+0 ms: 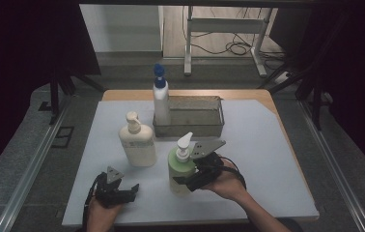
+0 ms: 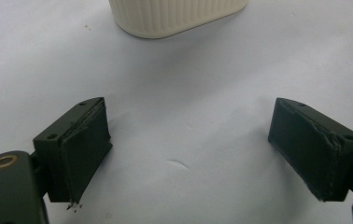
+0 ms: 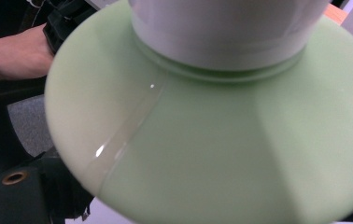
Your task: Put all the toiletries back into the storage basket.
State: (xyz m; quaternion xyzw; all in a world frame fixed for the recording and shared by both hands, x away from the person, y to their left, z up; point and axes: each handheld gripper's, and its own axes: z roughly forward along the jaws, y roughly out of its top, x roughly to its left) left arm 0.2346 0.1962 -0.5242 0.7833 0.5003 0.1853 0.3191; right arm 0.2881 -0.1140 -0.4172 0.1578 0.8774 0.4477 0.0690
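The right gripper (image 1: 183, 181) is closing around the green bottle (image 1: 179, 166), not yet clearly clamped, while the left gripper (image 2: 188, 154) rests spread apart; next comes a firm squeeze before lifting.

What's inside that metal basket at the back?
The metal basket looks empty in the high view: bare mesh floor and walls. Its left front corner is covered by the blue-topped bottle standing there, so that bit cannot be checked.
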